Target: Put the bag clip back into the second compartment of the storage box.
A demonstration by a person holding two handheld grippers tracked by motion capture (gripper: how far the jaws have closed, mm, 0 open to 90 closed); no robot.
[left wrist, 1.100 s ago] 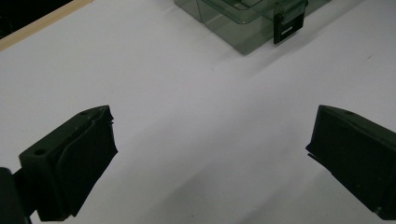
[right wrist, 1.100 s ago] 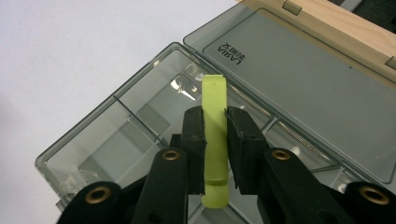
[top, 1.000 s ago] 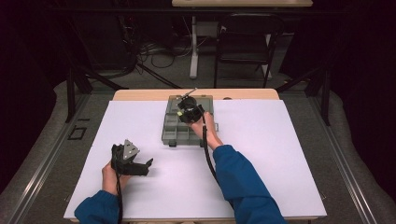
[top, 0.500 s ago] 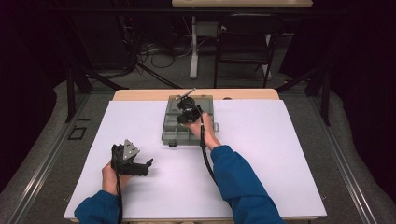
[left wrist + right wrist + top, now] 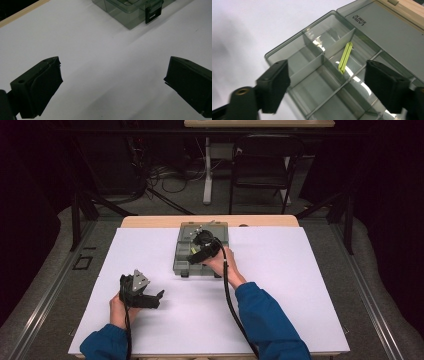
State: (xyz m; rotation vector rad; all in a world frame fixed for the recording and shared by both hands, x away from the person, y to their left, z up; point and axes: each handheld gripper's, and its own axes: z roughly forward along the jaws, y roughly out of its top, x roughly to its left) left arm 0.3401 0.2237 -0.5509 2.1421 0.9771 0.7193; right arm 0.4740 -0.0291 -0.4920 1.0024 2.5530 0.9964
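Since the earlier frame our right gripper [image 5: 325,87] has drawn back over the compartment box [image 5: 186,265], its jaws just opening, now apart with nothing between them. Yellow-green strip [image 5: 344,58] lies loose in a middle compartment, leaning on a divider. Left gripper [image 5: 146,298] rests on the white table [image 5: 300,285], jaws apart, empty. We'd lift clear straight, without snagging dividers.
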